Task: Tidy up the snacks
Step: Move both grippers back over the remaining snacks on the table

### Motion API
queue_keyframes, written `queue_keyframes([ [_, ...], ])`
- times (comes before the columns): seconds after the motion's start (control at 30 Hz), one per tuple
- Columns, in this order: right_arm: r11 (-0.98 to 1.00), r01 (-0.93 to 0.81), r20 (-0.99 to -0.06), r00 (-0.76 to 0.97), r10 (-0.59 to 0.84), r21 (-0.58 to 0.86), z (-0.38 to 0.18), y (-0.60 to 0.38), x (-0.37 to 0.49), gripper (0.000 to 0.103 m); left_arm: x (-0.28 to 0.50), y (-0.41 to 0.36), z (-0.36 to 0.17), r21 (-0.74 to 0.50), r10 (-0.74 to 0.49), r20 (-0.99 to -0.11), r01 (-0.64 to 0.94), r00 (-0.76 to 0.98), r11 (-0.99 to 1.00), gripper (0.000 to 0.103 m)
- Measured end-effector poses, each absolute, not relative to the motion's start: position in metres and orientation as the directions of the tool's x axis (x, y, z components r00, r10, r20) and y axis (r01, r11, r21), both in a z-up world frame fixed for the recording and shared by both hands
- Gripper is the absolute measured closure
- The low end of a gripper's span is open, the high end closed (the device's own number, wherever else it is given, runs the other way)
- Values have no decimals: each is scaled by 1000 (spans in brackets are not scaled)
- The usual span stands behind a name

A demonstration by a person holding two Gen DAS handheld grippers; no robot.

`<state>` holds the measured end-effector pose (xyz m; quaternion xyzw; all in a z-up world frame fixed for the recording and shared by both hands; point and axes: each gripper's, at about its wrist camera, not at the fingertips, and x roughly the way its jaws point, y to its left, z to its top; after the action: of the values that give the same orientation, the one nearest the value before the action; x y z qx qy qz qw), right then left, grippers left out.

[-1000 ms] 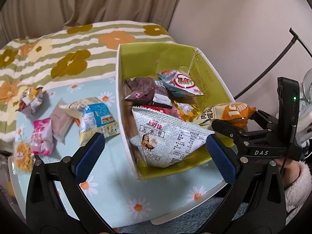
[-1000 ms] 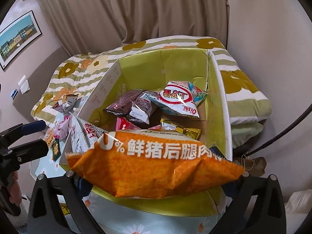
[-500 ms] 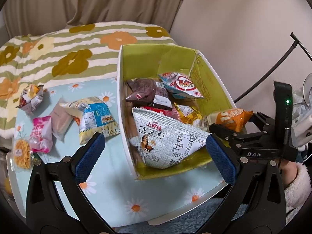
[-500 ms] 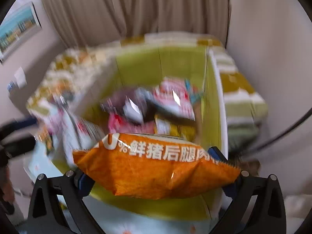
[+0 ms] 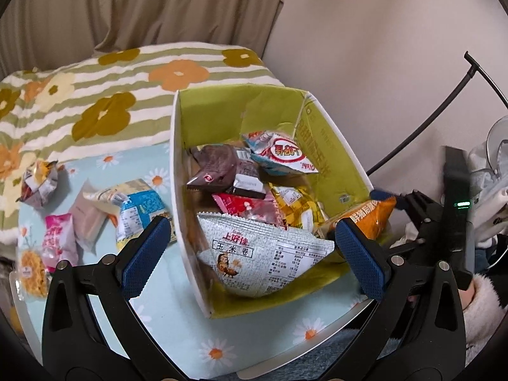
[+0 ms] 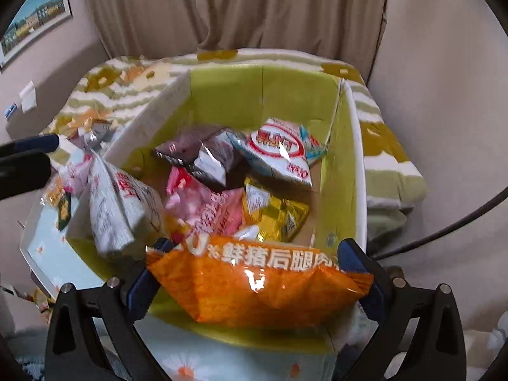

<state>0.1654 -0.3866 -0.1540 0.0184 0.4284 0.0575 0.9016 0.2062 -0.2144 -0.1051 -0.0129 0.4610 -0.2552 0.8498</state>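
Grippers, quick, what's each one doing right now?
Left gripper: open, holding nothing.
Right gripper: shut on the orange bag, over the box.

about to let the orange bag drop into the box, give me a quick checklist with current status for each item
1. Right hand-held gripper shut on the orange bag: ok.
2. Bag over the green box, not the table: ok, it hangs above the near end.
3. Room beneath: cannot tell, the bag hides that spot; pink packet and yellow packet lie just beyond.
4. Left hand-held gripper out of the drop path: ok, open, outside the box.
5. Box upright: ok.
6. Loose snacks left on the table: not ok, several remain.
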Motion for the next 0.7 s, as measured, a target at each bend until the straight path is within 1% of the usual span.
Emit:
queue_keyframes([
  [0.07, 997, -78, -825, 562, 65, 25, -161, -386, 172, 0, 209, -213, -108, -270, -450, -780, 415, 434, 869, 0],
  [0.13, 993, -78, -773, 623, 117, 87, -153, -391, 166, 0, 210, -212, -111, -276, -451, -782, 410, 430, 869, 0],
  [0.47, 994, -76, -783, 612, 113, 83, -148, -385, 171, 0, 217, -199, -112, -309, -458, -778, 373, 430, 875, 0],
  [0.63, 992, -90, -785, 608, 121, 83, -141, -381, 170, 0, 210, -188, -106, -292, -425, -784, 336, 452, 896, 0],
  [0.7, 990, -89, -797, 587, 139, 107, -140, -380, 173, 0, 205, -181, -102, -280, -404, -788, 314, 464, 907, 0],
])
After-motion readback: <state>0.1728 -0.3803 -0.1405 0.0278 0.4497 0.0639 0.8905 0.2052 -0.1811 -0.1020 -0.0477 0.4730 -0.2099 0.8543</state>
